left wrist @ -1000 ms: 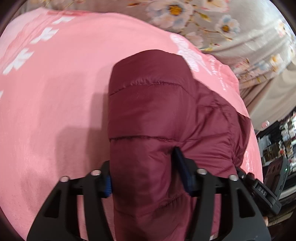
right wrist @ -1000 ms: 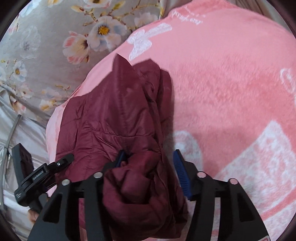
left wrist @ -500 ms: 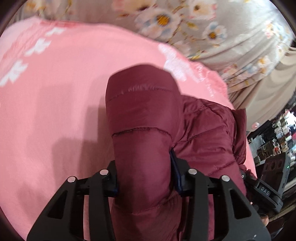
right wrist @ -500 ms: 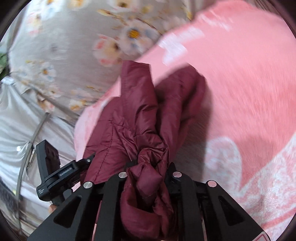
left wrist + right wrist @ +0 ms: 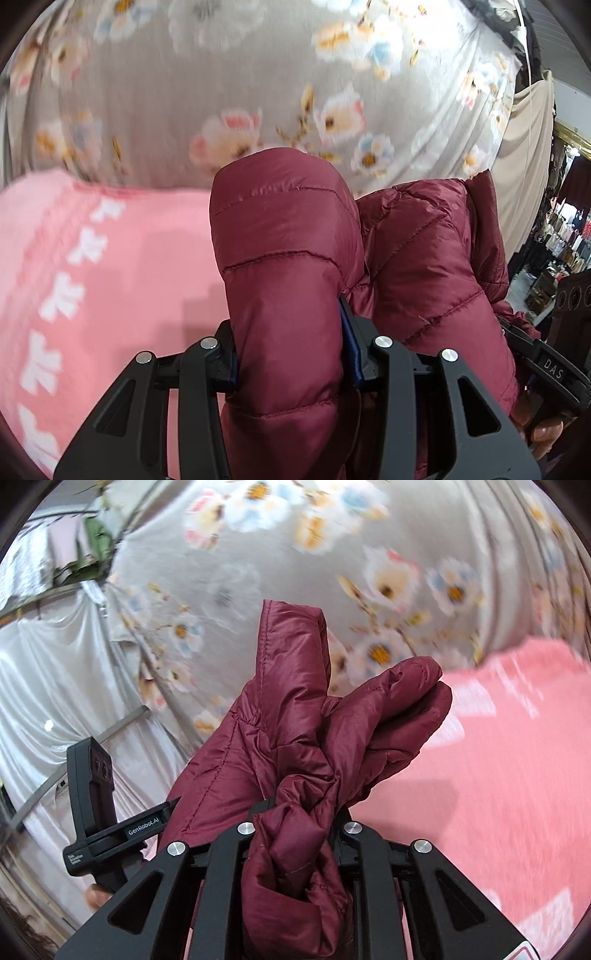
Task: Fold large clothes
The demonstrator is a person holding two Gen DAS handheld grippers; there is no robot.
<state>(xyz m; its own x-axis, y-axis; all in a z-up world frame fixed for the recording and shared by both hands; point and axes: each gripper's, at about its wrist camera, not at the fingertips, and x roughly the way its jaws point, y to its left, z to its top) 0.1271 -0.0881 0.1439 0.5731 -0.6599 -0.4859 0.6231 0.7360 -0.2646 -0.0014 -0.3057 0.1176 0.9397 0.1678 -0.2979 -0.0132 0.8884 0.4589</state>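
Jacket (image 5: pixel 288 280) fabric is what you have in both tools, a dark red puffy one with stitched lines across it. Your left gripper (image 5: pixel 291 354) is clenched on a thick, smooth roll of the jacket. The roll goes up between the two black fingers and bends over at the top. More of the jacket bulges out just to the right of that roll, and it reaches over to your other tool at the right edge of the left view.

Your right gripper (image 5: pixel 299 823) is squeezed tight on a twisted, bunched part of the same jacket (image 5: pixel 295 738). One flat flap stands up above the fingers, and a fat fold leans out to the right.

You are holding the jacket up off the pink blanket (image 5: pixel 110 280). The blanket has white shapes along its left side. It lies low in both views, on the left in the left view and on the right in the right view (image 5: pixel 498 775).

Behind the jacket is a gray cloth with flowers (image 5: pixel 258 92), and it looks blurry. In the right view (image 5: pixel 424 583) it fills the top, and a shiny white cloth (image 5: pixel 55 686) hangs at the far left
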